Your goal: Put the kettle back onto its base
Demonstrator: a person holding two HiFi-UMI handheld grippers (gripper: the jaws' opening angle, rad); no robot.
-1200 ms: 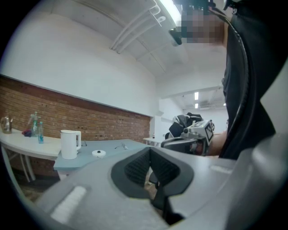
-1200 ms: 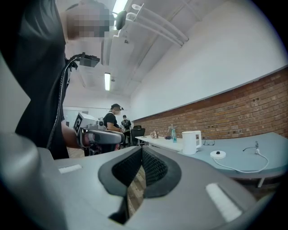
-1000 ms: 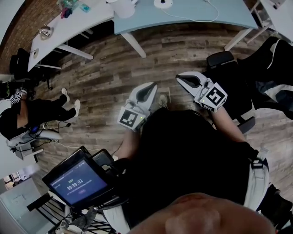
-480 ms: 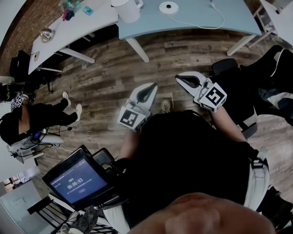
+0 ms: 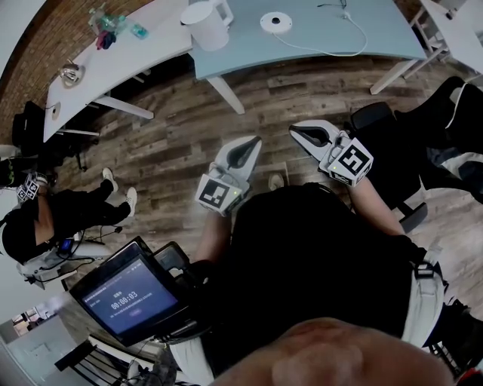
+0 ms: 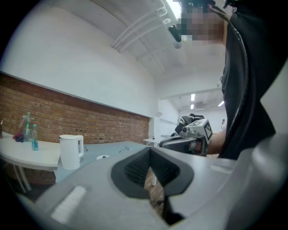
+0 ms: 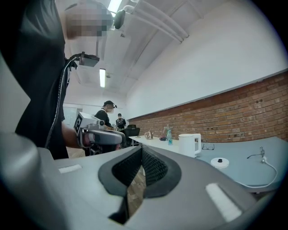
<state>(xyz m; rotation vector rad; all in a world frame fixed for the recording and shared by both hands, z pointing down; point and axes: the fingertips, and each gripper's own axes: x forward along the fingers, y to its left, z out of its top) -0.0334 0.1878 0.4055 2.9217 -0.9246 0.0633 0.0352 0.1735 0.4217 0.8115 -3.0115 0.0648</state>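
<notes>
- Kettle [image 5: 205, 22] and base [image 5: 276, 22] have come nearer.
- It stands upright at the surface's [image 5: 377, 38] left corner, well ahead.
- Left hand-held gripper [image 5: 253, 141] is nearer than right hand-held gripper [image 5: 293, 128]; both clenched, empty.

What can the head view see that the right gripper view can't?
Only the head view shows the screen with a timer and the marker cube on the right gripper. Only the right gripper view shows the ceiling lamp and a pair of glasses. Both show the white kettle, its round base, the blue-grey table and the left gripper.
</notes>
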